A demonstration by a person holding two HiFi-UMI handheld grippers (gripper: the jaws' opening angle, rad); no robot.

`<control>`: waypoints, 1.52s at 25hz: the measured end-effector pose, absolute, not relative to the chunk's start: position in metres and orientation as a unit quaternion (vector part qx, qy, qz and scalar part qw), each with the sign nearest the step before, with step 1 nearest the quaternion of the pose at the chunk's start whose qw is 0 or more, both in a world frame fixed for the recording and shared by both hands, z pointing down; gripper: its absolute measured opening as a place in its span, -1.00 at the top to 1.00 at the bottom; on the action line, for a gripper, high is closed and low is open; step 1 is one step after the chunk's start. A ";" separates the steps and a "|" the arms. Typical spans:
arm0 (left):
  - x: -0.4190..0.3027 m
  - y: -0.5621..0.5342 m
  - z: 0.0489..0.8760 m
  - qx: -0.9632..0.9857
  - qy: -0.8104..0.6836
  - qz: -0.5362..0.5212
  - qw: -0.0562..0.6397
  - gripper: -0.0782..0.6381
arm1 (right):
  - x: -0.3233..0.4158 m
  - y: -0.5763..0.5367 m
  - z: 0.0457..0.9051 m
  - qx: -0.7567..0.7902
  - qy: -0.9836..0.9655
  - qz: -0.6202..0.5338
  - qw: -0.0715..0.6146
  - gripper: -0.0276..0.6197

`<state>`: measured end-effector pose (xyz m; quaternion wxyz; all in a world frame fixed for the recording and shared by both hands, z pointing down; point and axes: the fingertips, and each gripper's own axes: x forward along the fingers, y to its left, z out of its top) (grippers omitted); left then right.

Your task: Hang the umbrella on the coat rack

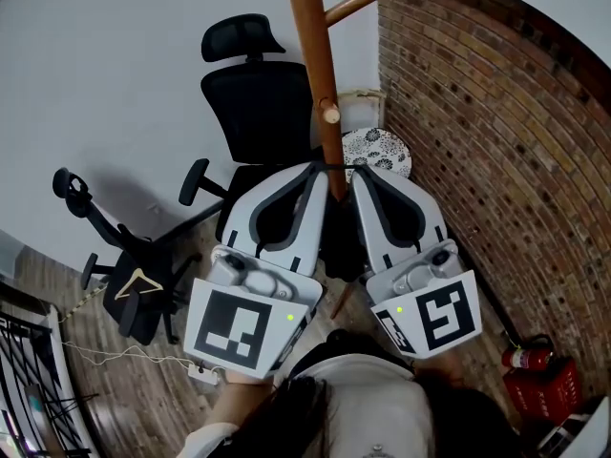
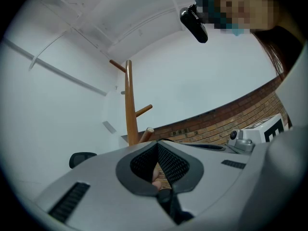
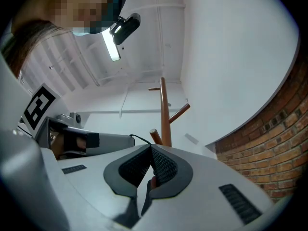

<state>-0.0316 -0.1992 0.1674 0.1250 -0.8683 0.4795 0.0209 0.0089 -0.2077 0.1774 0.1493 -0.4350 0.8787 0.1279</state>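
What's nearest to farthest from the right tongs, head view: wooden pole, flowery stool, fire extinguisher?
1. Brown wooden coat rack pole, at the right tongs' tips.
2. Flower-patterned round stool, behind the pole.
3. Red fire extinguisher, far right, on floor.

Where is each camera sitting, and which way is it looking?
Head view: on the person's head, facing steeply down at the left gripper and right gripper pinching a black cord beside the coat rack; their hair shows.
Left gripper view: rides the left gripper, facing up along its shut jaws toward the ceiling; the right gripper shows.
Right gripper view: rides the right gripper, facing up likewise; the left gripper shows.
Both gripper views share the coat rack and brick wall.
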 end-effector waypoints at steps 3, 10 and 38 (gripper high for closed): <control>-0.031 -0.207 0.163 -0.872 0.471 0.023 0.128 0.76 | 0.008 -0.216 0.173 -0.439 0.876 0.135 0.149 0.80; -0.030 -0.224 0.149 -0.876 0.458 0.029 0.148 0.76 | 0.010 -0.231 0.158 -0.446 0.868 0.151 0.159 0.80; -0.035 -0.263 0.147 -0.884 0.450 0.014 0.128 0.76 | 0.003 -0.261 0.156 -0.452 0.866 0.152 0.151 0.80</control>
